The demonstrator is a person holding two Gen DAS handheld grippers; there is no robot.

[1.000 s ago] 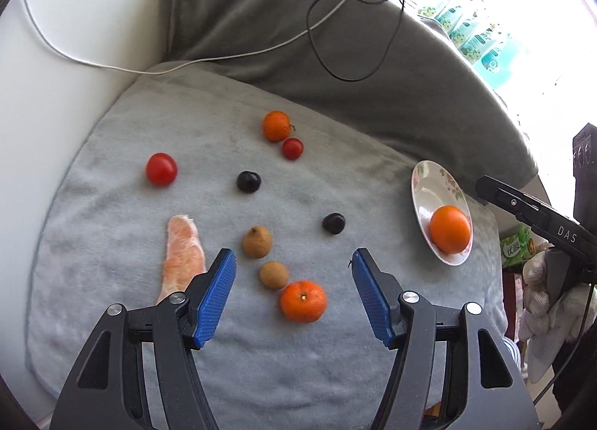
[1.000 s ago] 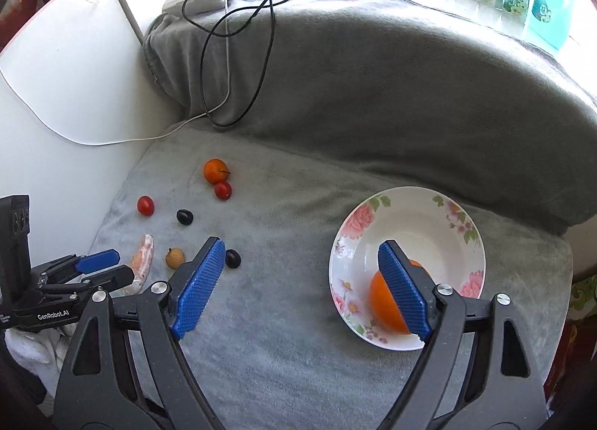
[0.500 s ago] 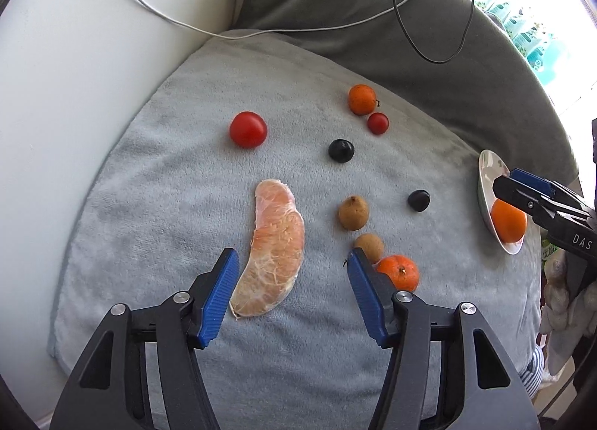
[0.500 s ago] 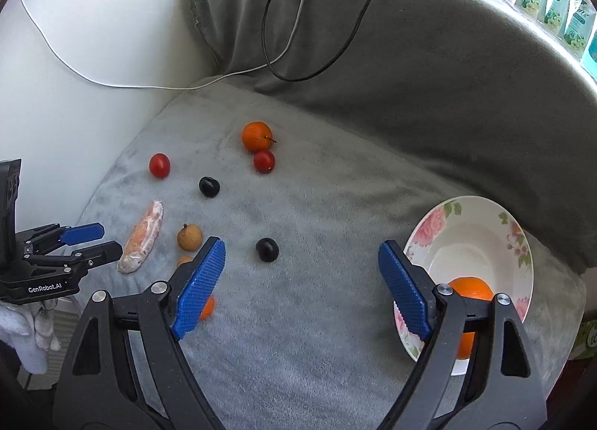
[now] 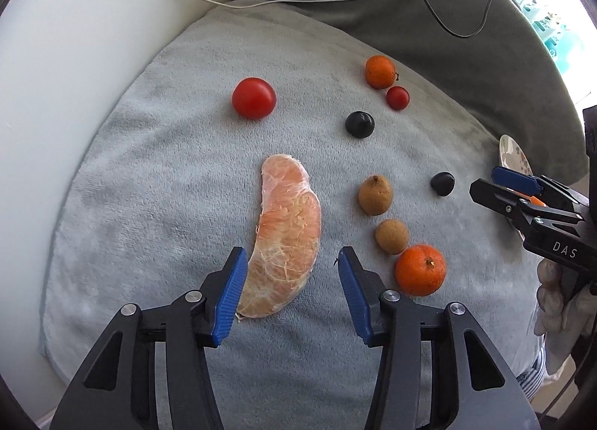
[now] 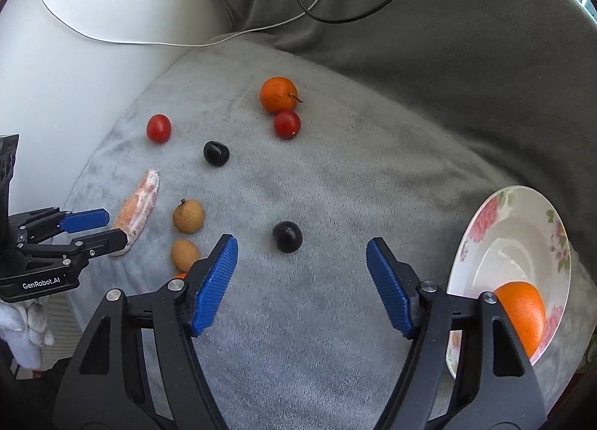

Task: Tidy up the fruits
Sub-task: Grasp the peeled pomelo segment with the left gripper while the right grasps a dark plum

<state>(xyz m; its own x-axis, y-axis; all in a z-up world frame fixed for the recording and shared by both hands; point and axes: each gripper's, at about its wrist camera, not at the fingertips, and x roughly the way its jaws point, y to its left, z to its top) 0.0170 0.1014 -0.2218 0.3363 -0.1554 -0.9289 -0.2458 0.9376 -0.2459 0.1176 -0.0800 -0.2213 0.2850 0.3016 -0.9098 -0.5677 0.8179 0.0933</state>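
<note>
On the pale grey towel (image 5: 156, 183), a peeled pink citrus segment (image 5: 289, 243) lies curved, membrane-veined, its lower end between the closing, not yet gripping left gripper (image 5: 291, 280). Two brown longans (image 5: 375, 194) sit at three o'clock, a mandarin (image 5: 420, 269) beyond. Right gripper (image 6: 301, 282), closing and empty, hovers by a dark plum (image 6: 287, 236).

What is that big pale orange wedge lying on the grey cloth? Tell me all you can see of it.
The peeled citrus segment looks like pomelo or grapefruit: a long, curved crescent of pinkish-orange pulp under a thin whitish membrane with pale veins. It lies flat on the grey towel, apart from the other fruit. The left gripper has its blue pads on either side of the segment's lower end, jaws closing; one pad is at its edge, the other still clear, so it is not yet gripped.
</note>
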